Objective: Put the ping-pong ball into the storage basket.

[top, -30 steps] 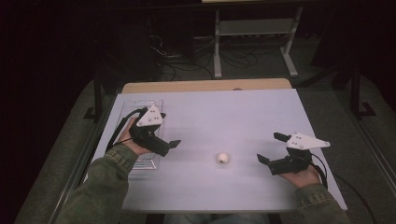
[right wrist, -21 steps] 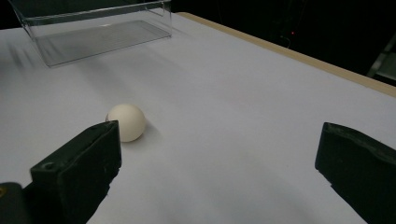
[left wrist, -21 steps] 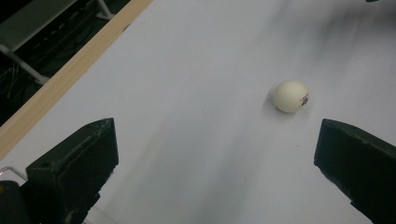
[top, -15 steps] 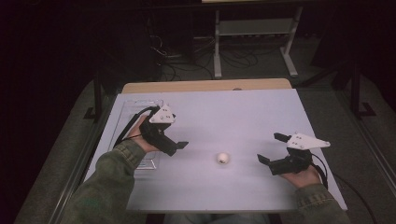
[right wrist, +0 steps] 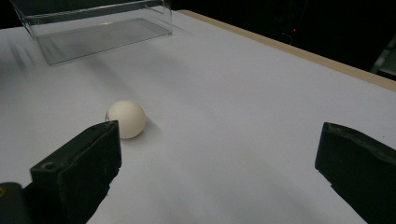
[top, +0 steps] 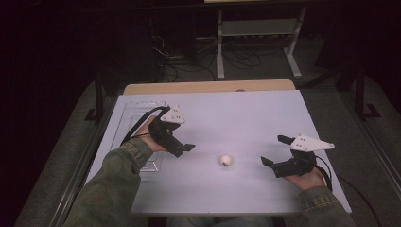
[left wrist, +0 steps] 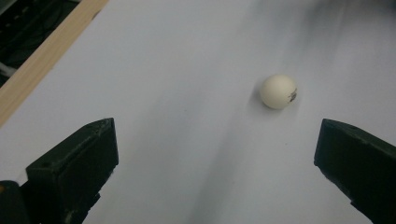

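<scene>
A small white ball (top: 226, 160) with a dark mark lies on the white tabletop (top: 236, 113), between my two grippers. My left gripper (top: 183, 139) hovers just left of the ball, open and holding nothing. In the left gripper view the ball (left wrist: 279, 91) lies ahead, right of centre, beyond the spread jaws of the left gripper (left wrist: 215, 158). My right gripper (top: 272, 150) rests to the right of the ball, also open and holding nothing. In the right gripper view the ball (right wrist: 126, 119) sits just past the left jaw of the right gripper (right wrist: 219, 158).
A clear plastic box (top: 137, 116) stands at the table's left side, partly behind my left hand; in the right gripper view the box (right wrist: 98, 28) is at the far end. A wooden strip (top: 208, 87) edges the table's back. A metal stand (top: 255, 33) and cables lie on the floor beyond.
My left gripper has moved right, away from the clear box and toward the ball. The right gripper and the ball have stayed put.
</scene>
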`<control>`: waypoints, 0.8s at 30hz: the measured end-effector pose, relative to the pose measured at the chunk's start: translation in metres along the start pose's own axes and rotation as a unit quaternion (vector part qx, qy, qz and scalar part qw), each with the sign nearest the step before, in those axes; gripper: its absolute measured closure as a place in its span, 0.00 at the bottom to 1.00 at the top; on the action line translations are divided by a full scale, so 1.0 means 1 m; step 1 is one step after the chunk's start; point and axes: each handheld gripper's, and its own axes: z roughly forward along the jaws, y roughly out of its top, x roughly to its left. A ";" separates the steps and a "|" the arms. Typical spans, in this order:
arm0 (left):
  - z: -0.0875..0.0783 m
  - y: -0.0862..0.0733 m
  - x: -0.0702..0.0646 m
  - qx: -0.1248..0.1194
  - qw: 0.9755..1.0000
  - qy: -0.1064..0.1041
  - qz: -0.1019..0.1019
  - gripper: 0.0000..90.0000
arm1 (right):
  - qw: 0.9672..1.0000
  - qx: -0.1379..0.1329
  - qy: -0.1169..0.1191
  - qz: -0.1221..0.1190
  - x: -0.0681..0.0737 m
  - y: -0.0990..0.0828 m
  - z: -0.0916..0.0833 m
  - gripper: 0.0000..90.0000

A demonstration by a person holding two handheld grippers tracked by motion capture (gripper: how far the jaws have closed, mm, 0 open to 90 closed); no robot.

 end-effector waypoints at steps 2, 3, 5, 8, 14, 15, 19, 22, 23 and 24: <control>0.002 0.001 -0.001 0.005 1.000 -0.003 0.004 0.00 | 1.000 0.000 0.000 0.000 0.000 0.000 0.001 0.00; 0.003 0.002 -0.001 0.006 1.000 -0.004 0.005 0.00 | 1.000 0.001 0.000 0.000 0.000 -0.001 0.001 0.00; 0.004 0.004 -0.002 0.009 1.000 -0.008 0.008 0.00 | 1.000 0.002 0.001 -0.001 0.000 -0.001 0.001 0.00; 0.008 0.008 -0.003 0.015 1.000 -0.012 0.016 0.00 | 1.000 0.002 0.001 -0.001 0.000 0.000 0.001 0.00; 0.017 0.014 -0.006 0.028 0.999 -0.023 0.023 0.00 | 1.000 0.003 0.002 -0.003 0.001 -0.001 0.001 0.00; 0.018 0.014 -0.006 0.029 0.999 -0.026 0.024 0.00 | 1.000 0.003 0.002 -0.003 0.001 -0.001 0.001 0.00; 0.023 0.017 -0.008 0.040 0.998 -0.036 0.029 0.00 | 1.000 0.002 0.002 -0.003 0.001 -0.001 0.001 0.00; 0.027 0.018 -0.010 0.046 0.997 -0.046 0.037 0.00 | 1.000 0.002 0.002 -0.001 0.000 -0.001 0.001 0.00; 0.027 0.018 -0.010 0.046 0.997 -0.046 0.037 0.00 | 1.000 0.002 0.002 -0.001 0.000 -0.001 0.001 0.00; 0.029 0.018 -0.011 0.049 0.997 -0.050 0.039 0.00 | 1.000 0.002 0.002 -0.001 0.000 -0.001 0.001 0.00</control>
